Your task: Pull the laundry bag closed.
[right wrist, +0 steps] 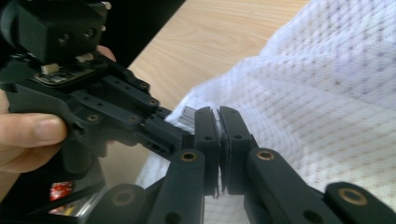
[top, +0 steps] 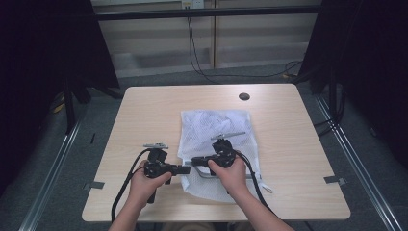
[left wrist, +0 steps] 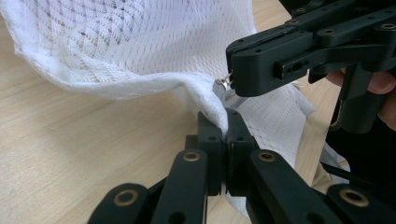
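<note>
Near the front edge of the table (top: 144,106), a white mesh bag (top: 216,126) lies flat, its near hem held by both grippers. The left gripper (left wrist: 223,128) is closed on the hem beside the zipper; the right gripper (right wrist: 219,122) is closed on what looks like the zipper pull (left wrist: 225,83). The hem should be kept taut and still while the pull is drawn straight along the zipper line. The pull is mostly hidden between the jaws, and which way the zipper runs cannot be made out.
</note>
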The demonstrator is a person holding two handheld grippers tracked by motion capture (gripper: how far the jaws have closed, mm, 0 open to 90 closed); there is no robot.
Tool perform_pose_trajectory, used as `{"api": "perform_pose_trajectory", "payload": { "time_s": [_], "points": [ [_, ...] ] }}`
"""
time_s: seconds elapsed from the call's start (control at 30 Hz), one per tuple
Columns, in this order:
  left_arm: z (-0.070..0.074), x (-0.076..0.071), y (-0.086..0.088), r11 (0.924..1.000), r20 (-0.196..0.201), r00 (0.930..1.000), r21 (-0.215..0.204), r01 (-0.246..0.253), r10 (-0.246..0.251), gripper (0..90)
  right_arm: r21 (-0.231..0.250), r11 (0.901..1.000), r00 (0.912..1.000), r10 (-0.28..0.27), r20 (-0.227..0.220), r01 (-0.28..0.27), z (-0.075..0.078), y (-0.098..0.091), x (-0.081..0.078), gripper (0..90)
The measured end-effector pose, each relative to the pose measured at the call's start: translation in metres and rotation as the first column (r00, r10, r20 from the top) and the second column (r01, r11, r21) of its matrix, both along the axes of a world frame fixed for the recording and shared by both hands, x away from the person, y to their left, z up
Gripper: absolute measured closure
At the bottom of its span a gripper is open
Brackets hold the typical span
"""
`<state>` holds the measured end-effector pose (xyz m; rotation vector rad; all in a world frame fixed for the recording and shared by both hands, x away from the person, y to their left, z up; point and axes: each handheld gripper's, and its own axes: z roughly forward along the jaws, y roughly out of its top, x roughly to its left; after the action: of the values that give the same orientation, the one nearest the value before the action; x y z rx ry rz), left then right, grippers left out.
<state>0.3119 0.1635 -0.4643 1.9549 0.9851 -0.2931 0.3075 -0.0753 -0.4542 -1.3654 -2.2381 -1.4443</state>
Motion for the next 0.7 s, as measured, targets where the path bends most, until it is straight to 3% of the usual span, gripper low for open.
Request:
{"api": "perform_pose_trajectory", "payload": {
  "time_s": [0.5,0.63,0.7],
  "points": [
    [0.0008,-0.0022,-0.0023,0.9998,-0.021,0.9996,0.002,-0.017,0.017,88.1,0.013,0.9999,1.0000,0.001,-0.006,-0.001,-0.0010,-0.0026,0.0001,87.6],
    [0.0013,-0.0017,-0.0010,0.9992,-0.025,0.9989,0.005,-0.039,0.039,88.3,-0.003,1.0000,1.0000,-0.003,-0.003,0.003,-0.0018,-0.0040,0.0008,87.6],
    [0.0009,-0.0020,-0.0011,0.9991,-0.025,0.9988,-0.002,-0.041,0.041,88.3,0.015,0.9999,0.9999,-0.008,-0.012,0.008,-0.0031,-0.0062,0.0015,87.6]
  ]
}}
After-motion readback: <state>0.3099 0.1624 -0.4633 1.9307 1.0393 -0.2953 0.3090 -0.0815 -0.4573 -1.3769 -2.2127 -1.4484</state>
